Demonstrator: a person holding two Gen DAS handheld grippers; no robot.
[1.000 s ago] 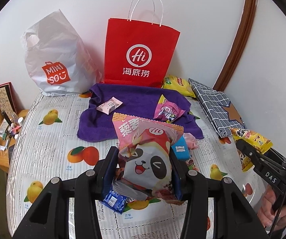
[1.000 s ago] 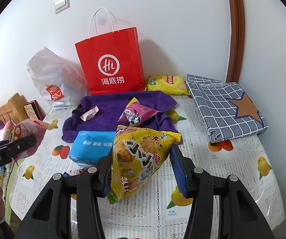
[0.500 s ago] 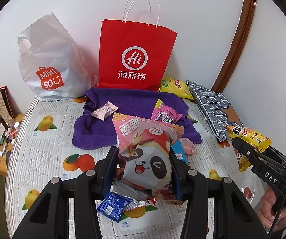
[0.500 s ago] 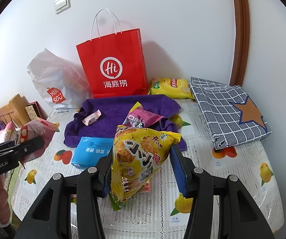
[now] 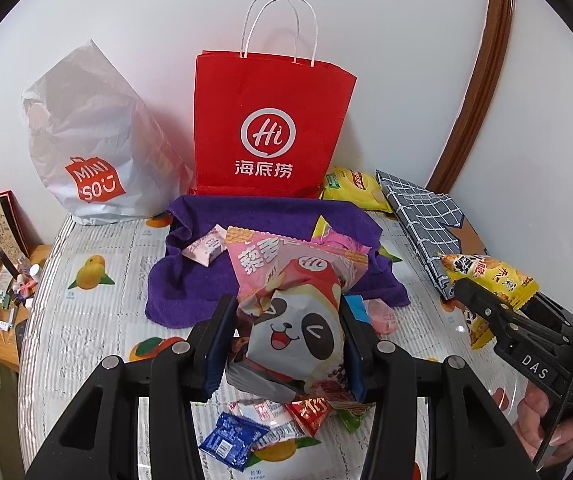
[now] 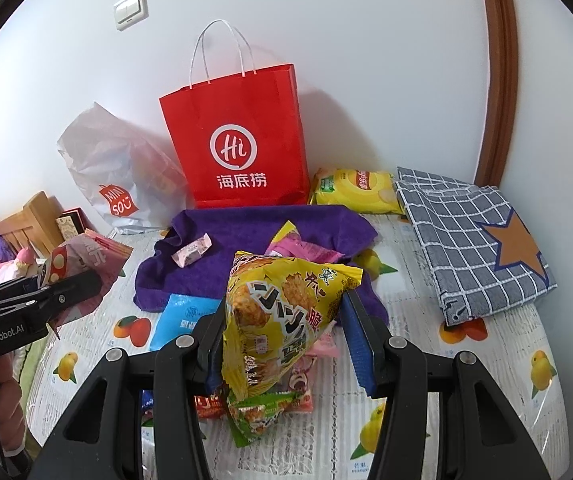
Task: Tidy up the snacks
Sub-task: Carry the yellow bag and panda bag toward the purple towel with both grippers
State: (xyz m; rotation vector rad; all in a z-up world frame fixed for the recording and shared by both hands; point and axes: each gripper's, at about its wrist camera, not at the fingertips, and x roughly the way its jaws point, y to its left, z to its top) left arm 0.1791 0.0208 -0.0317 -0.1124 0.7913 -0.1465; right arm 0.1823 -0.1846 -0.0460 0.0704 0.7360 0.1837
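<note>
My left gripper [image 5: 286, 340] is shut on a pink panda snack bag [image 5: 298, 320], held above the table. My right gripper [image 6: 286, 332] is shut on a yellow crisp packet [image 6: 282, 320], also lifted. Each gripper shows in the other's view: the right one with its yellow packet [image 5: 494, 280] at the far right, the left one with its pink bag [image 6: 82, 264] at the far left. A red paper bag [image 5: 270, 128] stands against the wall behind a purple towel [image 5: 206, 280]. On the towel lie a small pink sweet [image 5: 206, 246] and a pink-yellow packet [image 6: 302, 248].
A grey plastic bag [image 5: 90, 152] leans left of the red bag. A yellow crisp bag [image 6: 354, 192] and a checked cloth [image 6: 474, 248] lie at the back right. A blue packet [image 6: 182, 316] and small wrapped snacks [image 5: 266, 420] lie below the grippers. A cluttered wooden shelf [image 5: 2, 248] borders the table's left.
Both grippers have moved toward the wall with their packets still held; the red bag and towel look closer and larger. Small snacks on the table have slid lower in both views.
</note>
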